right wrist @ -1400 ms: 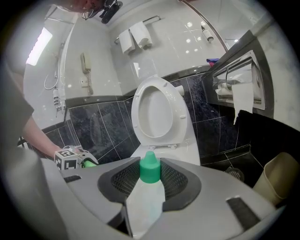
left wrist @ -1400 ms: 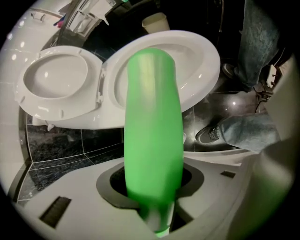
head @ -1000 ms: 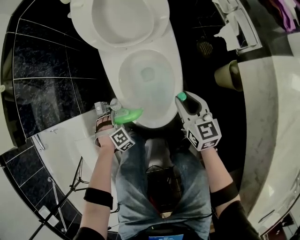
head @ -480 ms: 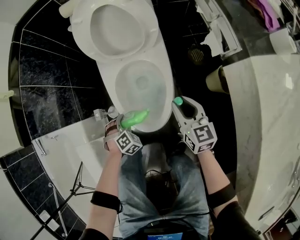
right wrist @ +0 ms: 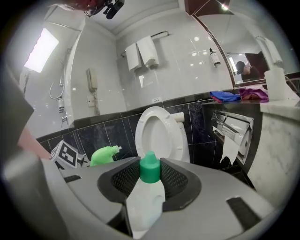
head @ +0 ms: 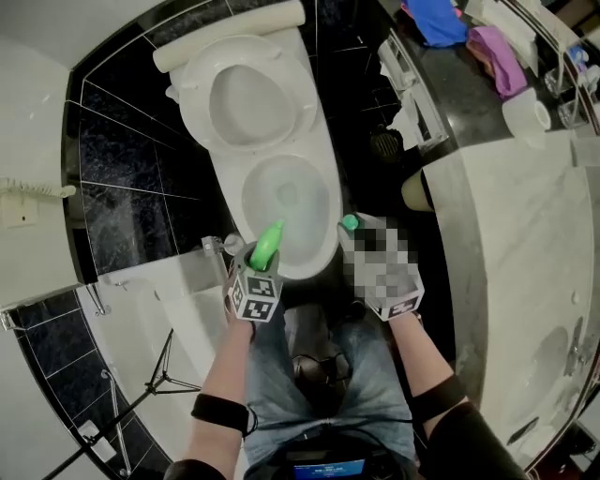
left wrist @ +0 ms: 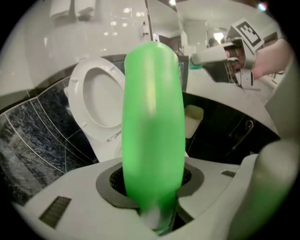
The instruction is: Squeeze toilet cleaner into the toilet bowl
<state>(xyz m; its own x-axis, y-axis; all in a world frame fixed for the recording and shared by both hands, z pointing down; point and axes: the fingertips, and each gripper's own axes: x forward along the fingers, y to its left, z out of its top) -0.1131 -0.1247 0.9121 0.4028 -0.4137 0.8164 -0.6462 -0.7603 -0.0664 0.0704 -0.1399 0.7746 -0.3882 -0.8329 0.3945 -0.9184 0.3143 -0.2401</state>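
The white toilet bowl (head: 305,211) stands with seat and lid (head: 246,98) raised. Just in front of its near rim, my left gripper (head: 262,251) is shut on a bright green cleaner bottle (head: 268,242), whose tip points over the bowl. In the left gripper view the bottle (left wrist: 152,126) fills the space between the jaws. My right gripper (head: 354,230), partly under a mosaic patch, hangs beside the bowl's right rim, shut on a green cap (right wrist: 150,168) with something white below it. The right gripper view shows the bottle (right wrist: 104,154) with a bare white nozzle.
A toilet-paper holder (head: 412,94) hangs on the dark wall to the right, with a tan bin (head: 417,192) below it. A marble counter (head: 525,234) runs along the right, with blue and purple cloths (head: 436,23) at its far end. A tripod (head: 150,375) stands at lower left.
Both grippers have risen. The left one rolled, so the green bottle, which lay sideways, now points over the bowl. The right one still grips the cap.
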